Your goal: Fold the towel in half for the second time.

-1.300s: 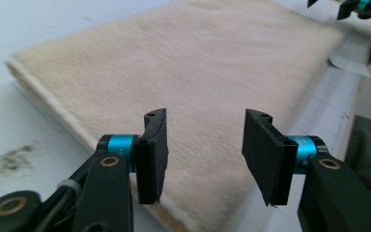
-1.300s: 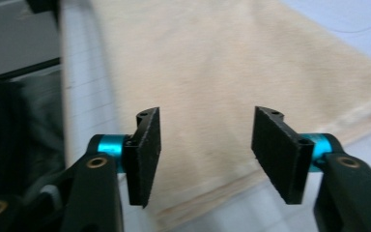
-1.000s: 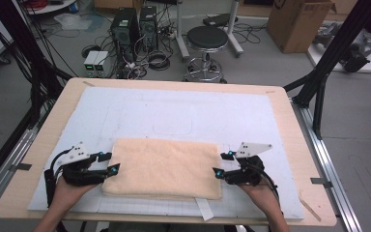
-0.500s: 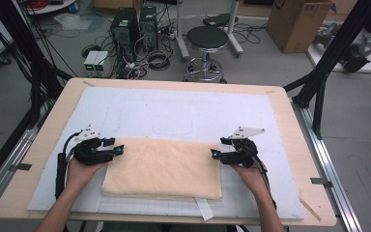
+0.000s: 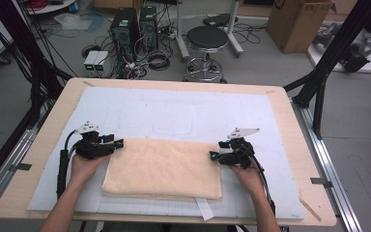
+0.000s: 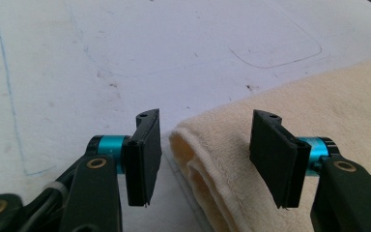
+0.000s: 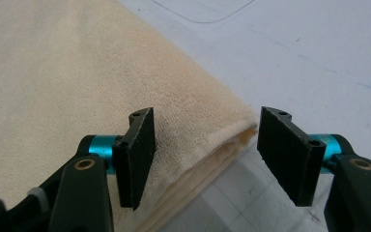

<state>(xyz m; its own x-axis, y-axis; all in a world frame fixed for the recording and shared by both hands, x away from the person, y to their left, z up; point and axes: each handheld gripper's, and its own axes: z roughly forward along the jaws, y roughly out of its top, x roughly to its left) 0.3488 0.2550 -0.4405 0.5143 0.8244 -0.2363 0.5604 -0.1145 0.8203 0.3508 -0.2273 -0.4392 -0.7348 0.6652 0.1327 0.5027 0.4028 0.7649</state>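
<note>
A folded cream towel (image 5: 162, 166) lies flat on the white mat (image 5: 174, 111). My left gripper (image 5: 118, 143) sits low at the towel's far left corner. In the left gripper view the rounded folded corner (image 6: 198, 145) lies between the open jaws of that gripper (image 6: 206, 121), and neither pad touches it. My right gripper (image 5: 214, 155) is at the far right corner. In the right gripper view the towel (image 7: 53, 72) runs under the left jaw of that gripper (image 7: 207, 118), with the corner in the gap. These jaws have just been closing a little, and the pads stand off the cloth.
The mat covers most of a wooden table (image 5: 280, 96) and carries faint drawn outlines (image 5: 166, 118). A strip of tape (image 5: 204, 209) sticks out from under the towel's near edge. Beyond the table stand a stool (image 5: 206, 41), computers, cables and a cardboard box.
Both grippers have slid away from me along the towel's short sides, from its near half to its far corners, and have come lower. The towel has not moved.
</note>
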